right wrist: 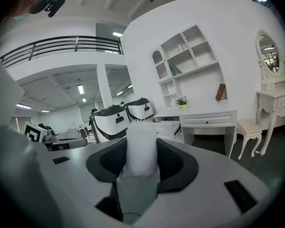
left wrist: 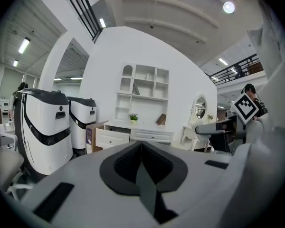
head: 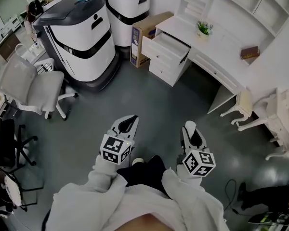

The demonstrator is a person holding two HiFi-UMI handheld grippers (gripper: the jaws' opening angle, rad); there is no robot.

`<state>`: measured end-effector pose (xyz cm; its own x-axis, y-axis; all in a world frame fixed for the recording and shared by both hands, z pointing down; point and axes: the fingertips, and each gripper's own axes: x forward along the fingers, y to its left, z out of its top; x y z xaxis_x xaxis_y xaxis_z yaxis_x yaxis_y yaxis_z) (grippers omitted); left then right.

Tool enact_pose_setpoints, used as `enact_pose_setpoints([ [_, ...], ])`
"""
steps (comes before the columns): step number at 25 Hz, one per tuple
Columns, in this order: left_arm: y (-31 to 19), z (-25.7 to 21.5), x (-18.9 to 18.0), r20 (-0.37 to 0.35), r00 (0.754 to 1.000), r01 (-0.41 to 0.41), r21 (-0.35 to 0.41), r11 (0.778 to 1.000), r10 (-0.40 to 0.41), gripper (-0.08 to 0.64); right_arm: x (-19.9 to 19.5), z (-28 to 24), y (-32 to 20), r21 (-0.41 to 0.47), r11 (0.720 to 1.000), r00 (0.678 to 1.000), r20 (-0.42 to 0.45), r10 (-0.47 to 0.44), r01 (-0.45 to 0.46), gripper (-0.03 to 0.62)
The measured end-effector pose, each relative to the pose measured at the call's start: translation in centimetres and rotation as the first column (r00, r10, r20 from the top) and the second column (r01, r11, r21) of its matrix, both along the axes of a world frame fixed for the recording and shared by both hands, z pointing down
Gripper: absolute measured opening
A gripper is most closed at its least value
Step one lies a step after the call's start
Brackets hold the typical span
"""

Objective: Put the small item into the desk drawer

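Carrying the small item [right wrist: 141, 146] gripped in the right claw [right wrist: 141, 137], left claw [left wrist: 141, 145] clenched empty, needing approach to the distant open drawer [head: 166, 49].

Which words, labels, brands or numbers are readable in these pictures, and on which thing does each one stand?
No text can be read in any view.
Cardboard box: print on its purple side, too blurred to read.
Left marker cube, right marker cube: black and white square patterns only, no letters.
Brown book: too small to tell.
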<state>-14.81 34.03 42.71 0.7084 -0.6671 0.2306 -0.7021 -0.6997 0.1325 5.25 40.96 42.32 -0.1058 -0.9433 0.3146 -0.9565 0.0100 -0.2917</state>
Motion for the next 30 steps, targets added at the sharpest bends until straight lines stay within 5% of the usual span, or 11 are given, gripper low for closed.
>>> enact_pose_setpoints([
  [12,-1.0,1.2,0.8,0.0,1.0,-0.016,-0.024,1.0,0.016,0.017,-0.1,1.4,-0.5,-0.032,0.999,1.0,0.004,-0.015,0.015,0.195],
  [30,-13.2,-0.3,6.0,-0.002,0.999,0.05,0.008,0.999,-0.05,0.017,6.0,0.1,-13.4,-0.012,0.996,0.996,-0.011,-0.084,0.083,0.195],
])
